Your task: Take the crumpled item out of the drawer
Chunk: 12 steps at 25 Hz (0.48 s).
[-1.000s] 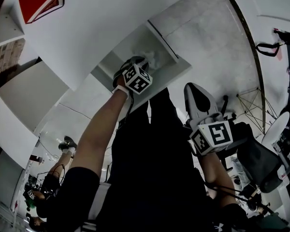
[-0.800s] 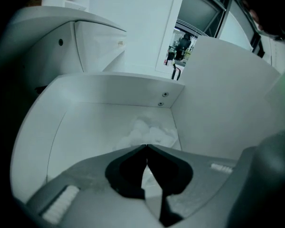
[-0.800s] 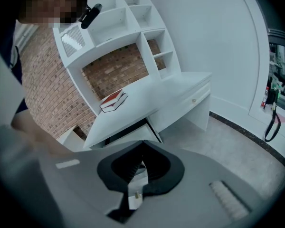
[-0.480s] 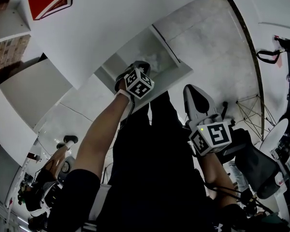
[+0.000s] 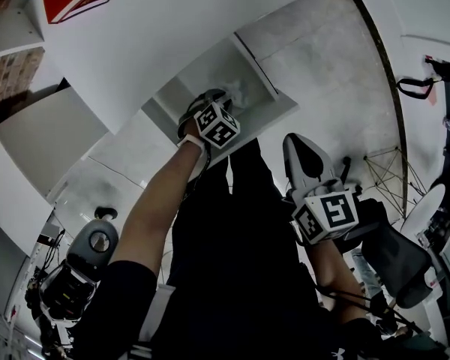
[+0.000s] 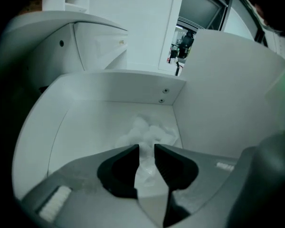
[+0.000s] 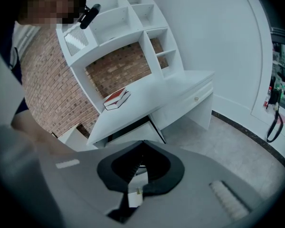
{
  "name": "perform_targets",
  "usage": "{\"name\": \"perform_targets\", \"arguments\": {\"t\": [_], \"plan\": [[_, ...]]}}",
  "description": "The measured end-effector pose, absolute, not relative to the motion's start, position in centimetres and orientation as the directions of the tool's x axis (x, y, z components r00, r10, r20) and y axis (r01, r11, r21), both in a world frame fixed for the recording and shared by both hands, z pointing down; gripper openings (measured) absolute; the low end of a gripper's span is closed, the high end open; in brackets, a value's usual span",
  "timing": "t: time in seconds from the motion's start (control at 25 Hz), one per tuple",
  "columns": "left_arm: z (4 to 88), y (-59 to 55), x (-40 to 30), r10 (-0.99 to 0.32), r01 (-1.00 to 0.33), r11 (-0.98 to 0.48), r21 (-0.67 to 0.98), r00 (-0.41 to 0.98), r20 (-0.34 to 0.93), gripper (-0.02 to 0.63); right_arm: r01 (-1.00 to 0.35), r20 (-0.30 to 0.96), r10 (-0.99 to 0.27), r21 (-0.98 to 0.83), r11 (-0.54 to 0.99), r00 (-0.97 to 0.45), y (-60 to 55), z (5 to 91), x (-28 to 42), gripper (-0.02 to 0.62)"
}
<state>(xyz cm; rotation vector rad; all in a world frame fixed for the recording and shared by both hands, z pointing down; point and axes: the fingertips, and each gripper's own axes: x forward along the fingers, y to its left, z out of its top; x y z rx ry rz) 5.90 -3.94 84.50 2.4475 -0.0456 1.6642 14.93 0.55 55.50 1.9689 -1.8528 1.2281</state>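
1. Head view: the left claw [image 5: 223, 96] reaches down into the open drawer [image 5: 279, 105], which is pulled out from under the white desk [image 5: 172, 28]. The crumpled item [image 5: 238, 90], a white wad, lies inside the drawer just past the claw's tip. The right claw [image 5: 296, 145] hangs well outside the drawer, over the floor.
2. Left gripper view: the left claw [image 6: 146, 148] has just been opening. Its jaws stand a narrow gap apart and grip nothing. The crumpled item [image 6: 149, 132] rests on the drawer [image 6: 85, 122] floor near the back right corner, and its near edge shows through the gap with no pad pressing on it. The step in hand looks like the grasp. Push in deeper so the bulk of the wad sits between the pads, keep off the drawer's right wall, close firmly because the wad will squash, then lift straight up.
3. Right gripper view: the right claw [image 7: 142, 142] is closed tip to tip on nothing and faces the desk [image 7: 147, 96] from a distance. It is best left clear of the drawer.
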Motion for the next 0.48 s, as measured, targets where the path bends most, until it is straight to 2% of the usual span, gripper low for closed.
{"name": "perform_targets", "arguments": {"t": [0.12,0.24,0.48], "plan": [[85.0,-4.0,6.0,0.080,-0.142,-0.980,0.139,0.356,0.931,0.106,-0.891,0.654,-0.750,-0.394,-0.227,-0.098,1.3,55.8,15.5,0.003],[84.9,-4.0,6.4,0.107,-0.152,-0.974,0.170,0.354,0.929,0.023,-0.884,0.657,-0.748,-0.398,-0.246,-0.088,1.8,55.9,15.9,0.003],[83.8,-4.2,6.0,0.113,-0.165,-0.969,0.184,0.367,0.923,0.008,-0.886,0.639,-0.763,-0.403,-0.227,-0.095,1.8,55.5,15.6,0.003]]}}
